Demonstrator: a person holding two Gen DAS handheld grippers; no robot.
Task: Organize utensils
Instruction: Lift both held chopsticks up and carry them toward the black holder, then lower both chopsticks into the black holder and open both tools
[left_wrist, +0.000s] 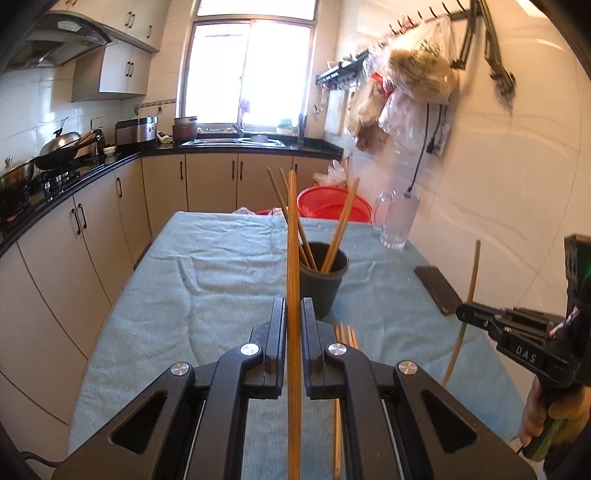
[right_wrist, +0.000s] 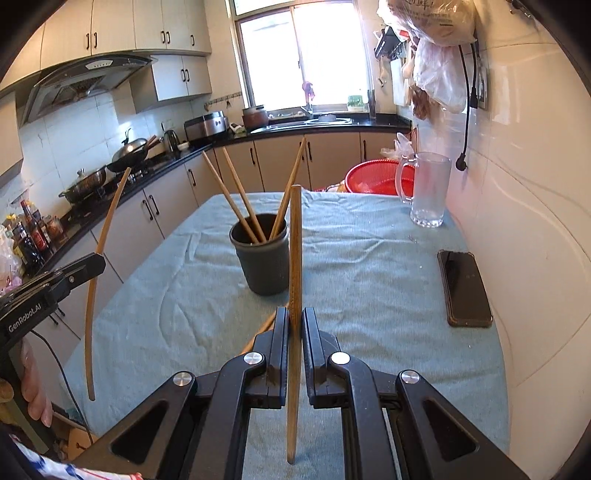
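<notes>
Both grippers, left gripper (left_wrist: 293, 314) and right gripper (right_wrist: 295, 321), tilt downward, jaws clamped, each gripped by a hand (left_wrist: 550, 417).

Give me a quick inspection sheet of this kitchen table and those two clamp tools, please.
Surface: table under a teal cloth, wrinkled.
Job's things: dark cup upright with three chopsticks in it; more loose chopsticks lie flat just behind the left gripper.
Clutter: phone lying flat, glass mug near the wall.
Grippers: left gripper shut on one chopstick; right gripper shut on another chopstick; both sticks raised off the cloth.
Cables: black cord hanging on the wall.
Surroundings: counter with pans, red basket behind the table, window.
</notes>
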